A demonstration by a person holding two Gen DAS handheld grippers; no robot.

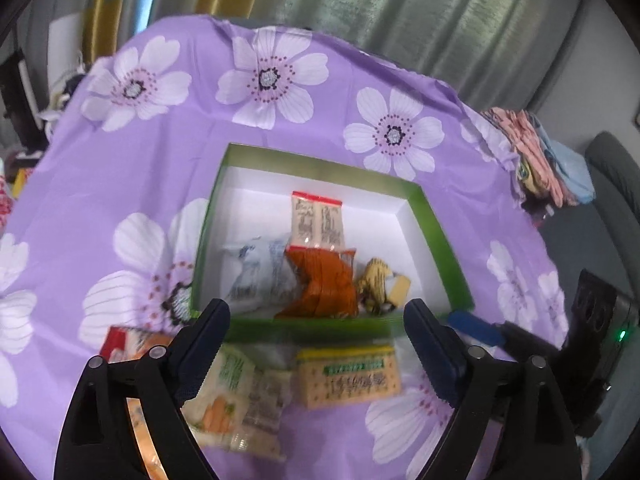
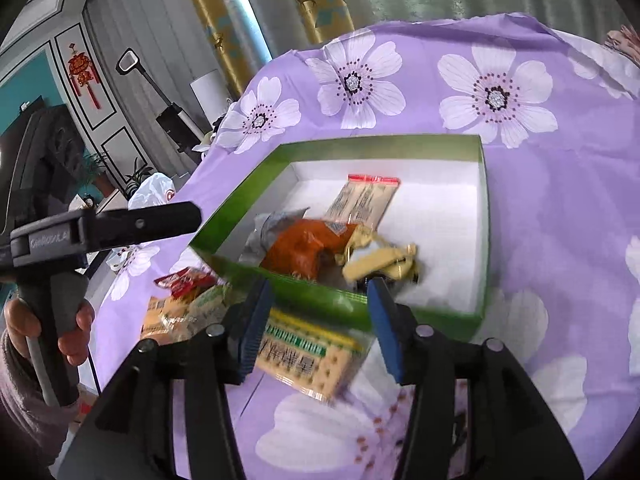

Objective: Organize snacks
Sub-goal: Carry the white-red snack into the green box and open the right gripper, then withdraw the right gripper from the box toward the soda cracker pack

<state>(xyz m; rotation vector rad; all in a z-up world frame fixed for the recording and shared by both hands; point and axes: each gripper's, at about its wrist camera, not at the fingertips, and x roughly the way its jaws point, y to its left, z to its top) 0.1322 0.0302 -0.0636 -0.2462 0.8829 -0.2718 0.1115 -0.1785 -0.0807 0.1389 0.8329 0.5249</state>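
A green box [image 1: 438, 232] with a white inside sits on the purple flowered cloth; it also shows in the right wrist view [image 2: 484, 216]. Inside lie a tan cracker pack with red ends [image 1: 318, 220] [image 2: 362, 200], an orange packet [image 1: 322, 284] [image 2: 304, 246], a white-grey packet [image 1: 256, 272] and small yellow snacks [image 1: 380, 286] [image 2: 380, 260]. In front of the box lie a yellow-green cracker pack [image 1: 348, 376] [image 2: 304, 356], a carrot-print pack [image 1: 230, 396] [image 2: 188, 312] and a red packet [image 2: 184, 280]. My left gripper [image 1: 316, 344] is open and empty above them. My right gripper [image 2: 320, 324] is open, over the yellow-green pack.
Folded clothes [image 1: 540, 156] lie at the cloth's far right edge. Curtains hang behind the table. The person's hand holds the left gripper's handle [image 2: 60, 300] at the left. A white bag [image 2: 154, 196] and plants stand beyond the table's left edge.
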